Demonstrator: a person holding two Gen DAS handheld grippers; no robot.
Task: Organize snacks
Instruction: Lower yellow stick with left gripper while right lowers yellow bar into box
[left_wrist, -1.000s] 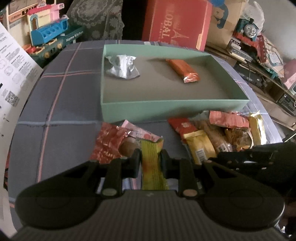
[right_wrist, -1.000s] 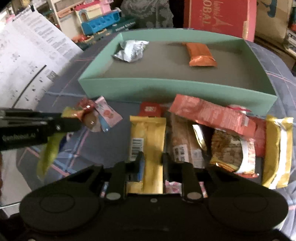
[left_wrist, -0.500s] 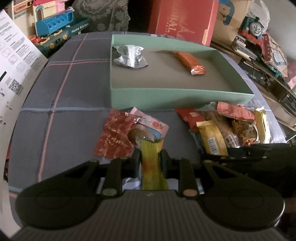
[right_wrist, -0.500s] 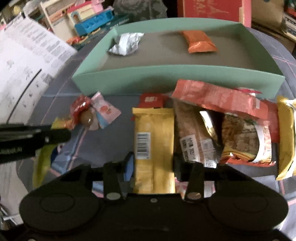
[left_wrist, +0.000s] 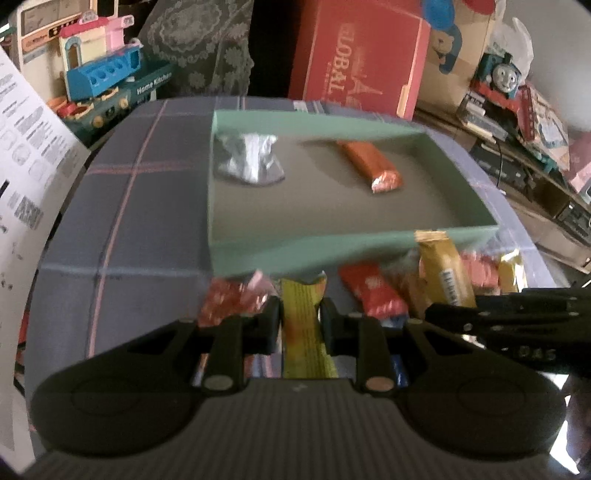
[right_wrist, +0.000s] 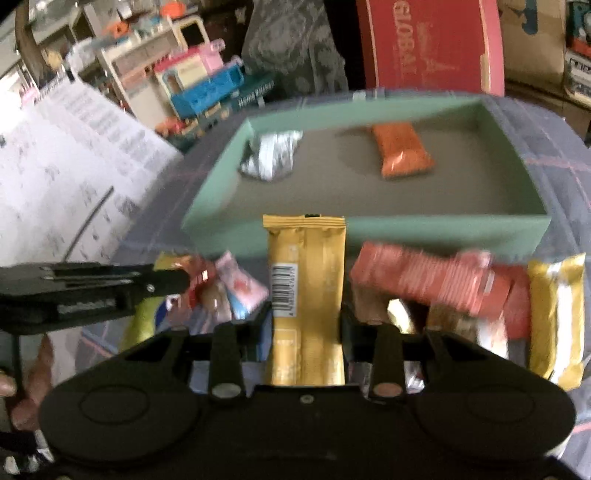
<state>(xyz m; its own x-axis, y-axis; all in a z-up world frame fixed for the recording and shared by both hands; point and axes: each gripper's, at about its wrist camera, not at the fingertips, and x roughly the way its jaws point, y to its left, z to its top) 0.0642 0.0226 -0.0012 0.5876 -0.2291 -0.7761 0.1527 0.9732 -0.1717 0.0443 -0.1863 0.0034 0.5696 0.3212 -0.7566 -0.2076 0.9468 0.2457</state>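
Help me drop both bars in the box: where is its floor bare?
Bare: the box floor's near half, and the strip between the silver packet and orange bar. Crowded: the snack pile in front of the box.

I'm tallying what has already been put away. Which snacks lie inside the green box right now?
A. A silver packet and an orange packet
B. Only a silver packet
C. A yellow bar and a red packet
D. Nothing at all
A: the green box holds a crumpled silver packet near its left wall and an orange packet further right; every other snack is outside it.
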